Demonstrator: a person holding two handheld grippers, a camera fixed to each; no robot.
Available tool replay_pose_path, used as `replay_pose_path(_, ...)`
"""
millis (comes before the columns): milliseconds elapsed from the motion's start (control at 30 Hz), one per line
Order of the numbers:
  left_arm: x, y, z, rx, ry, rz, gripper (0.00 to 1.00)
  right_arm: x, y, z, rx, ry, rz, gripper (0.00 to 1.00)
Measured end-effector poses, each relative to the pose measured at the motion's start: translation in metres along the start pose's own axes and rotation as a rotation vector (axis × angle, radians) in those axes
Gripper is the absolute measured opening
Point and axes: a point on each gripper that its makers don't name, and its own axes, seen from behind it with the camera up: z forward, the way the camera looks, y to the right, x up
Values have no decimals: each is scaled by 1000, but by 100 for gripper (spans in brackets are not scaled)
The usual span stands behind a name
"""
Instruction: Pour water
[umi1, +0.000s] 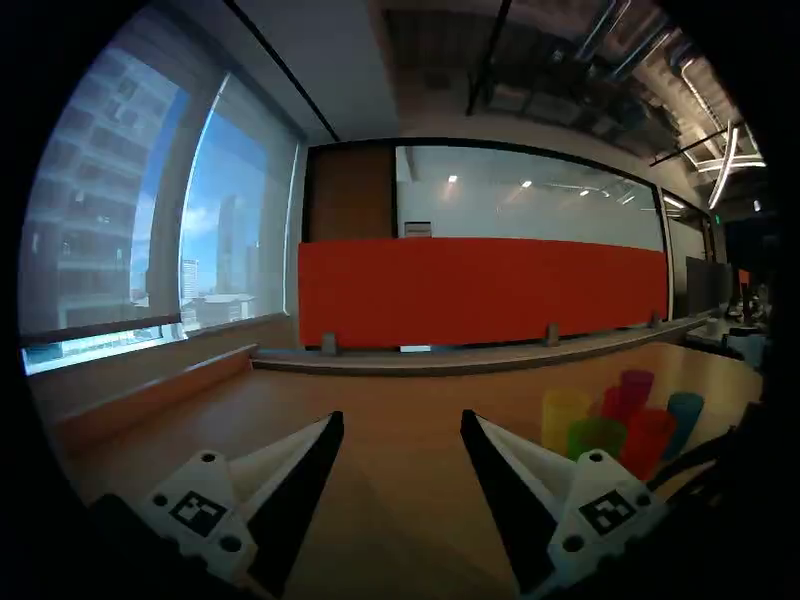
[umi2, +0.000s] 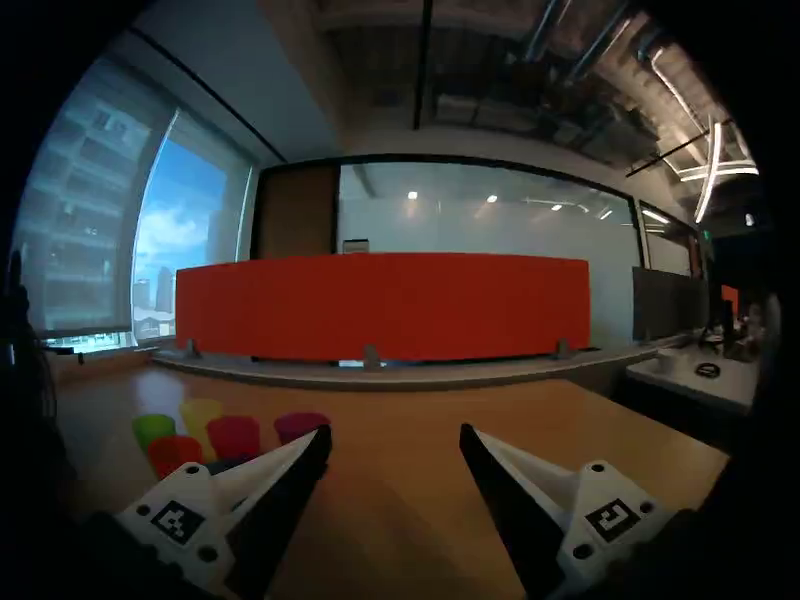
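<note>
Right of left gripper (umi1: 401, 416) jaws: cups (umi1: 615, 420)

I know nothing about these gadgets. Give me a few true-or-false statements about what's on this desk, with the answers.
1. The left gripper and the right gripper are both open and hold nothing. True.
2. The cups lie on the floor. False: they stand on the wooden table.
3. A red panel runs along the table's far side. True.
4. All the cups are the same colour. False: yellow, green, red, pink and blue ones show.
</note>
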Motion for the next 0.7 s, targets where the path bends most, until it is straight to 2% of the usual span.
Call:
replay_pose_path(167, 34, 15, 3, -70, 1, -45, 86, 26, -1, 13, 19, -12, -7, 99)
replay_pose_path(300, 65, 25, 8, -119, -2, -84, 86, 58, -7, 19, 55, -7, -23, 99)
replay_pose_path(500, 113, 35, 14, -177, 7, -79, 86, 103, -9, 25, 86, -5, -19, 99)
replay_pose_path(700, 147, 39, 18, -215, 0, -89, 86, 137, -17, 28, 133, -14, 10, 99)
